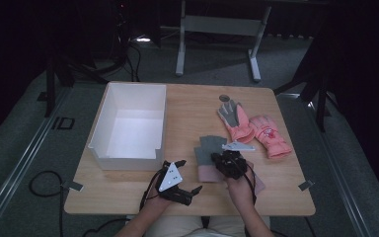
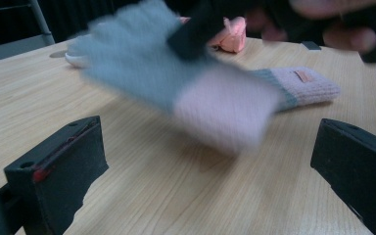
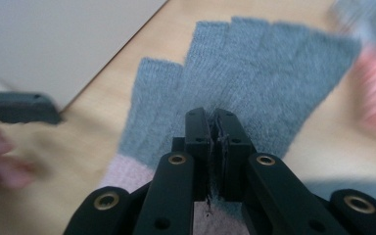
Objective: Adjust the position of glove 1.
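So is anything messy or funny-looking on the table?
Nothing is broken or spilled. The only untidy bit: two pink gloves lie overlapping at crooked angles on the table, while the white box has nothing inside. The right gripper pinches a grey-and-pink glove.

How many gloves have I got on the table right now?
4. One grey-and-pink knit glove is pinched in the right gripper; its mate lies beneath it. A grey-palmed pink glove and a pink mitten lie further right. More could hide underneath.
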